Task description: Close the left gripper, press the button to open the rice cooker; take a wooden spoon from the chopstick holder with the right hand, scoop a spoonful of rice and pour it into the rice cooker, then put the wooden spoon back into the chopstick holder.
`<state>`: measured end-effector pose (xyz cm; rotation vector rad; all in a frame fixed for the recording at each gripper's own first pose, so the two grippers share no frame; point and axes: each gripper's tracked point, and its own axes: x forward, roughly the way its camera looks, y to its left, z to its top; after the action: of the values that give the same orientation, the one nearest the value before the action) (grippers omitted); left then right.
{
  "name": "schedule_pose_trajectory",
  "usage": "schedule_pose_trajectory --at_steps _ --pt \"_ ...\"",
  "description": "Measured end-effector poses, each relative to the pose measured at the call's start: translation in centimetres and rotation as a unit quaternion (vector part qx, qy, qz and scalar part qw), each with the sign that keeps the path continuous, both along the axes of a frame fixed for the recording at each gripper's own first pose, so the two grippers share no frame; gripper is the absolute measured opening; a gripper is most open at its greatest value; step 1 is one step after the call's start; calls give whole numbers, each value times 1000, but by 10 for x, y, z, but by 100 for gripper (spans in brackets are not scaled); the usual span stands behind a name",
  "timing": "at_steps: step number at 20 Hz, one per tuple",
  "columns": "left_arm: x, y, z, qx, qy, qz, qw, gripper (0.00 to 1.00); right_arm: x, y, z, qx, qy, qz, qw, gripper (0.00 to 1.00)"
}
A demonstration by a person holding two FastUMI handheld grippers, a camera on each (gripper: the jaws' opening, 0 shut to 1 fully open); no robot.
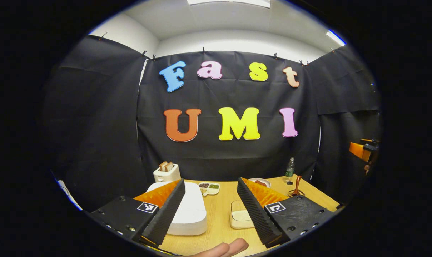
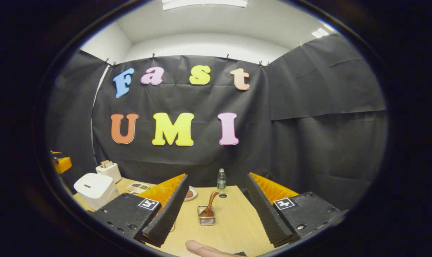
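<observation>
The white rice cooker (image 1: 187,207) stands with its lid down, just behind the left finger of my left gripper (image 1: 210,182), which is open and holds nothing. A cream box of rice (image 1: 241,216) sits to the cooker's right. The wooden spoon (image 1: 296,186) stands in the chopstick holder at the table's right side. In the right gripper view the spoon (image 2: 210,203) leans in the wire chopstick holder (image 2: 207,218), straight ahead between the fingers of my open right gripper (image 2: 217,176). There the cooker (image 2: 94,189) stands far left.
A toaster (image 1: 167,173) with bread, a small divided tray (image 1: 209,188), a plate (image 1: 260,182) and a bottle (image 1: 290,167) line the back of the wooden table (image 1: 219,214). A person's fingertips (image 1: 223,248) show at the near edge. Black cloth walls close in all around.
</observation>
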<state>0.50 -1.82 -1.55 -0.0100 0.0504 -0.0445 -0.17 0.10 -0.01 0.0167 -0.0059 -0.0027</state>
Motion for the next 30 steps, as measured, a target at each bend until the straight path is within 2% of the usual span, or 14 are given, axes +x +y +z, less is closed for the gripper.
schedule_pose_trajectory --at_steps 4,8,9,10,11,13,17,18,20,23,24,25,26,30 --pt "0 -5 7 -11 -15 -29 999 93 1 -5 -2 3 2 -4 1000 100" --pt "6 6 8 -15 -14 -31 999 93 2 -13 2 21 -16 -9 1000 100" --pt "6 4 11 -13 -21 -38 999 88 3 -15 6 25 -27 -13 999 100" --pt "7 9 15 -7 -30 -34 999 71 4 -17 4 30 -34 -16 999 100" --pt "10 15 16 2 -37 -29 999 65 4 -18 4 32 -37 -17 999 100" --pt "12 22 14 18 -40 -23 999 62 5 -16 0 35 -37 -11 999 100" --pt "23 25 6 9 -34 -30 999 58 7 -19 -7 63 -37 -5 997 100" --pt "27 23 -1 -4 -26 -36 999 39 7 -18 -9 71 -37 -2 997 100" --pt "37 37 -12 -20 -14 -20 1000 39 9 -19 -12 80 -39 2 996 100" --pt "53 47 -28 -6 0 -10 1000 38 17 -25 -15 70 -47 2 996 100" --pt "66 60 -40 0 9 13 1000 44 21 -27 -16 67 -49 0 997 100" --pt "77 73 -51 0 28 34 999 22 25 -31 -17 67 -51 -3 996 100" --pt "78 75 -66 -4 53 32 998 0 30 -35 -19 67 -52 -6 996 100" --pt "104 97 -102 5 107 63 992 0 50 -46 -32 69 -45 -10 997 100"
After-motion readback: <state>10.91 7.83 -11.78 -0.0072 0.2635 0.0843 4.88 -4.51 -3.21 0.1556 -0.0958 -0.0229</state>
